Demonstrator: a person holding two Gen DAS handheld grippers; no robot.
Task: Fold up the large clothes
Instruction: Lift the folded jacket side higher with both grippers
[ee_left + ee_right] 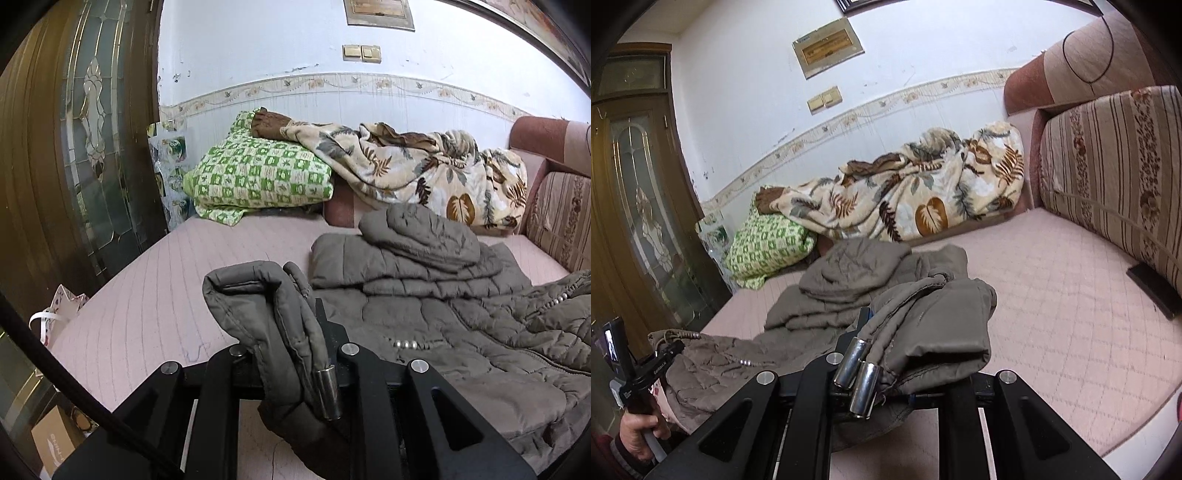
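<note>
jacket (424,332) fabric hides both hand-held gripper fingertips; its right side is cropped.

Almost no text can be read. On the black arm of the left tongs (670,350), seen left of the right tongs, small white lettering is printed, too small to be read. On a cardboard box (55,439) below and left of the left tongs, pale lettering is seen, not legible.

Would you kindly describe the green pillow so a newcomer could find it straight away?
Start at the white wall behind the pink mattress. At the mattress's far edge, nearest the wooden door, lies the green pillow. Its green-and-cream check pattern sets it apart from the leaf-print blanket draped over it.
</note>
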